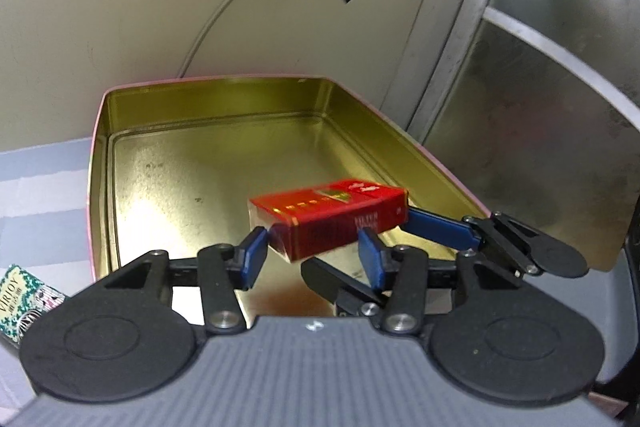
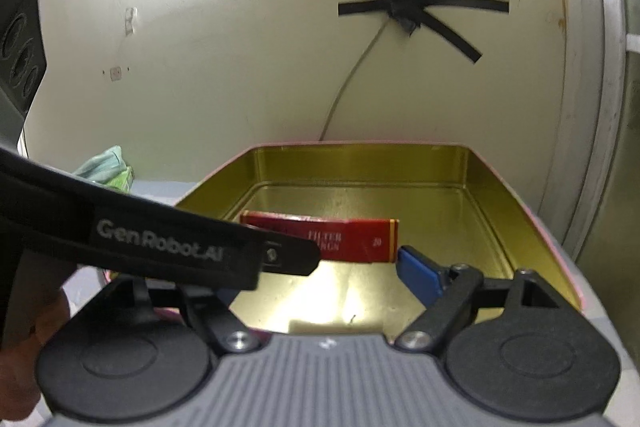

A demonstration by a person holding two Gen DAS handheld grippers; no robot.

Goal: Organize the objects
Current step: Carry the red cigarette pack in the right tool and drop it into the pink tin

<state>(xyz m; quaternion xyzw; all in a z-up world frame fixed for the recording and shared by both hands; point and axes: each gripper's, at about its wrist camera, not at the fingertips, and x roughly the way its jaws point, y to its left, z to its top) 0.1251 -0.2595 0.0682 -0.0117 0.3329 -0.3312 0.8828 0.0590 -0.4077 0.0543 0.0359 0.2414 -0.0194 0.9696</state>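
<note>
A red cigarette pack [image 1: 332,219] hangs blurred over the gold inside of a pink-rimmed tin tray [image 1: 168,163]. My left gripper [image 1: 312,251] is open just below and in front of the pack, its blue pads on either side, not touching. My right gripper [image 2: 328,267] is open; its right blue pad [image 2: 420,273] sits at the pack's [image 2: 356,239] right end, and its left finger is hidden behind the left gripper's black body [image 2: 160,239]. The right gripper also shows in the left wrist view [image 1: 444,227].
The tray [image 2: 504,195] stands against a cream wall with a black tape cross [image 2: 408,11] and a white cable. A green patterned packet [image 1: 24,299] lies left of the tray. A green tissue pack [image 2: 108,171] sits far left. A metal-framed glass door [image 1: 540,67] is on the right.
</note>
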